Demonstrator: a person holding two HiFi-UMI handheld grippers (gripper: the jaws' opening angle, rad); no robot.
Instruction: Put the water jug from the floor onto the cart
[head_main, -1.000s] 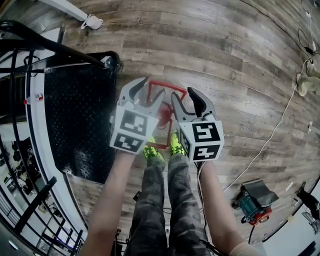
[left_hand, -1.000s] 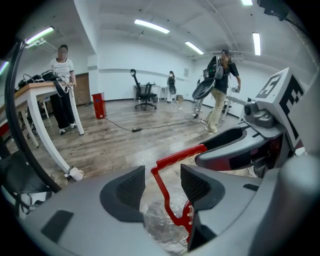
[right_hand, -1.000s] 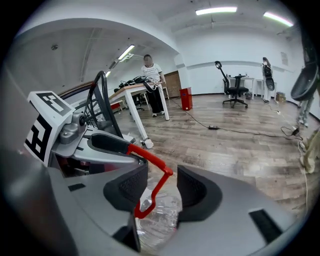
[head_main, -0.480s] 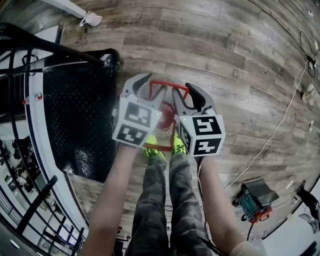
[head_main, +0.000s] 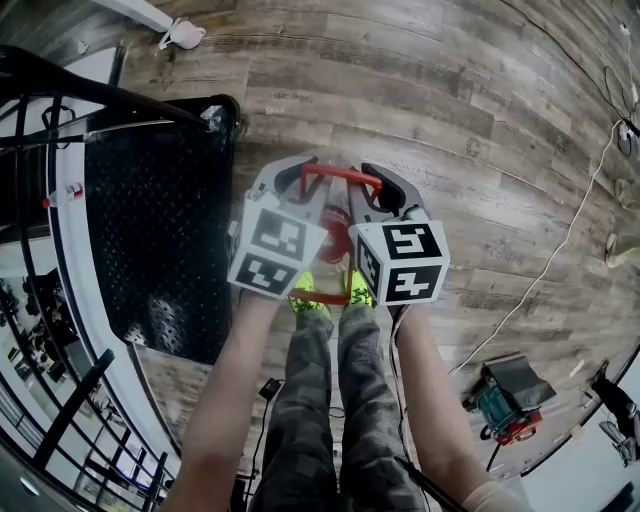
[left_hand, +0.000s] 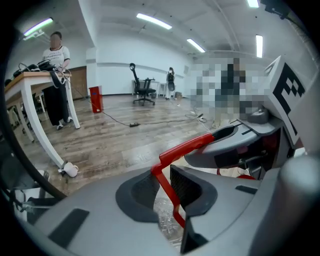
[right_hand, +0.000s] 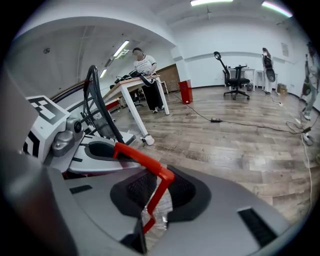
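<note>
Closing the left gripper (left_hand: 164, 189) round one upright leg of the red carrying handle (left_hand: 192, 145): jaws narrowing but not yet clamping, with the leg standing between the pads, seemingly brushing the inner one and leaving a gap on the other side. Closing the right gripper (right_hand: 157, 192) likewise round the handle's other leg, with the pads standing off it on both sides and clear plastic showing below. Holding both grippers side by side and pointing steeply down in the head view, hiding most of the water jug (head_main: 335, 240), with only its red top and handle showing. Keeping the jug on the wooden floor (head_main: 450, 120), just ahead of the neon-green shoes (head_main: 305, 295) and just beside the black deck of the cart (head_main: 160, 230). Probably risking a slip by lifting before both pairs of pads are biting: thin handle sliding through the jaws, jug dropping back to the floor. Likely also risking a tilt by raising one gripper ahead of the other, sending a heavy, sloshing jug swinging toward the cart's edge. Possibly straining or bending the handle by pulling the two grippers apart during the carry.
</note>
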